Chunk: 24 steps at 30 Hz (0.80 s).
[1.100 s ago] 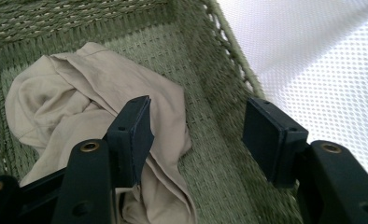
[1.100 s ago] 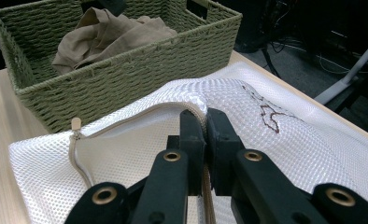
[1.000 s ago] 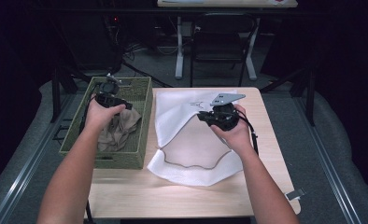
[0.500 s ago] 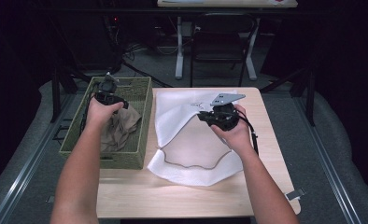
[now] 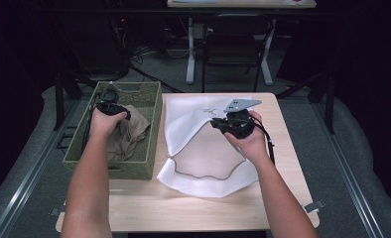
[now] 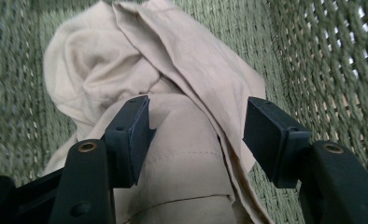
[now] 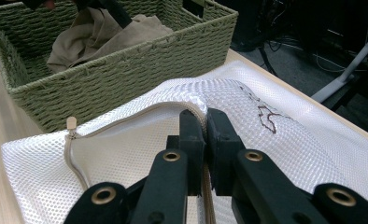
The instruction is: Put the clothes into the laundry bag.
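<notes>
The right gripper (image 5: 222, 122) has its jaws pressed together on the zippered upper edge of a white mesh laundry bag (image 5: 203, 148), which lies flat on the pale wooden surface (image 5: 183, 210); in the right gripper view the beige zipper tape (image 7: 126, 116) runs straight into the pinch, and the lifted edge arches above the rest of the mesh. Holding that lip up seems meant to keep the bag's mouth gaping toward the person, so that something can be pushed in with the other hand. Just beside the bag on its left stands a rectangular green woven basket (image 5: 151, 126), its wall near the mesh. Inside it lies a crumpled beige cloth garment (image 5: 131, 134), bunched against the basket floor. The left gripper (image 5: 115, 110) reaches down into the basket with its jaws spread on either side of a raised fold of the garment (image 6: 191, 140); the left gripper view shows the fabric between the pads (image 6: 135, 135) without being squeezed, so nothing is held there yet. The likely next step is closing on that fold and carrying the garment across to the open bag.
</notes>
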Each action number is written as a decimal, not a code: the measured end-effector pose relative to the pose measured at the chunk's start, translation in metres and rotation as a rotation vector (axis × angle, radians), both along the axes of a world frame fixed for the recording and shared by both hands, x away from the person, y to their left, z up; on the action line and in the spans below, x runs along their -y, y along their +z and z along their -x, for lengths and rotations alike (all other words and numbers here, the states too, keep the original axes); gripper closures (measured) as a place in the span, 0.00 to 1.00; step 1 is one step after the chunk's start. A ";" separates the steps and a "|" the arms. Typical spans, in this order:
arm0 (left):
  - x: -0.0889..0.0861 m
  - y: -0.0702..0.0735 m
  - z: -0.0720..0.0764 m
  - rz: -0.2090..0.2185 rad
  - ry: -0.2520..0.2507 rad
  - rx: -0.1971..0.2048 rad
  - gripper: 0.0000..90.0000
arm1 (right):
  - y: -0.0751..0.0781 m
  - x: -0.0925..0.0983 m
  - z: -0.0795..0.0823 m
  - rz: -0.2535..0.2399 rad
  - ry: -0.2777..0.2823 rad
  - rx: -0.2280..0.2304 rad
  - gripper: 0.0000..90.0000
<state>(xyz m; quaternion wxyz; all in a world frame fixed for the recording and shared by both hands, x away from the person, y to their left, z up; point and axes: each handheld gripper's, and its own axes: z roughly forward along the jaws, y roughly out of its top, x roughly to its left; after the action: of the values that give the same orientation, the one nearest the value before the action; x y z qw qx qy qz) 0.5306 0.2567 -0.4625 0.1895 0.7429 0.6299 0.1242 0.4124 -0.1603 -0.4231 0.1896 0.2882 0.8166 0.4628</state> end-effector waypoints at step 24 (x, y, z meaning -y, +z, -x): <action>0.012 -0.022 -0.003 -0.195 0.019 0.004 0.39 | -0.001 -0.001 0.000 -0.002 0.002 -0.002 0.95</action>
<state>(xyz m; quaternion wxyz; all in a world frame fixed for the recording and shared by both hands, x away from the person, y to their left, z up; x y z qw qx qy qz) 0.5333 0.2448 -0.4846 0.1165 0.7515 0.6215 0.1882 0.4124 -0.1596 -0.4241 0.1879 0.2879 0.8167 0.4634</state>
